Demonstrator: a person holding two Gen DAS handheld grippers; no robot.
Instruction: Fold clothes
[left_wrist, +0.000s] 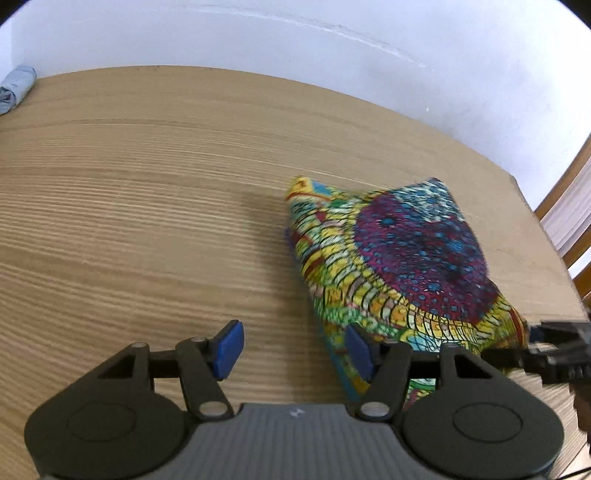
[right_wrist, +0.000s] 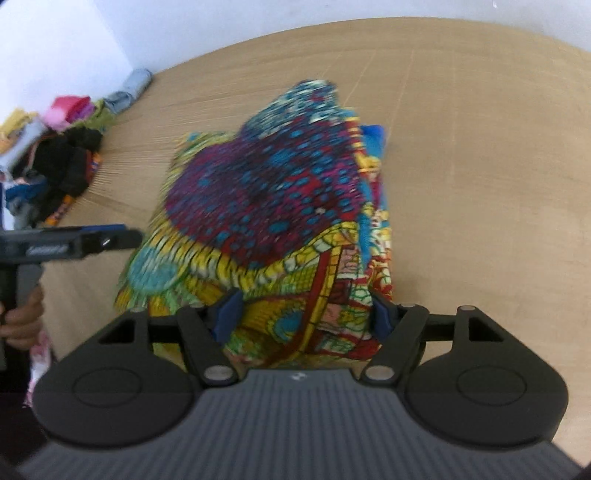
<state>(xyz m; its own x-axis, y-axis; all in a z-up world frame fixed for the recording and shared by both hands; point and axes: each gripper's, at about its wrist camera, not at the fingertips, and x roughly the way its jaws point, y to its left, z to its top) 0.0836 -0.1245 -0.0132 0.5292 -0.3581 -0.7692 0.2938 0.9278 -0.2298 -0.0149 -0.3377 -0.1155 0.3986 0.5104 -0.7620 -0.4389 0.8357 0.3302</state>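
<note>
A folded cloth with a bright yellow, green, purple and blue print lies on the wooden table. In the left wrist view my left gripper stands open over bare wood just left of the cloth, and its right pad overlaps the cloth's near corner. In the right wrist view my right gripper hangs open and wide over the near end of the cloth, with fabric lying between its blue pads. Nothing is clamped. The left gripper's fingers show at the left edge, held by a hand.
A heap of mixed clothes lies at the table's far left, with a rolled pale blue piece beside it, seen too in the left wrist view. A white wall runs behind the table. Wooden furniture stands past the right edge.
</note>
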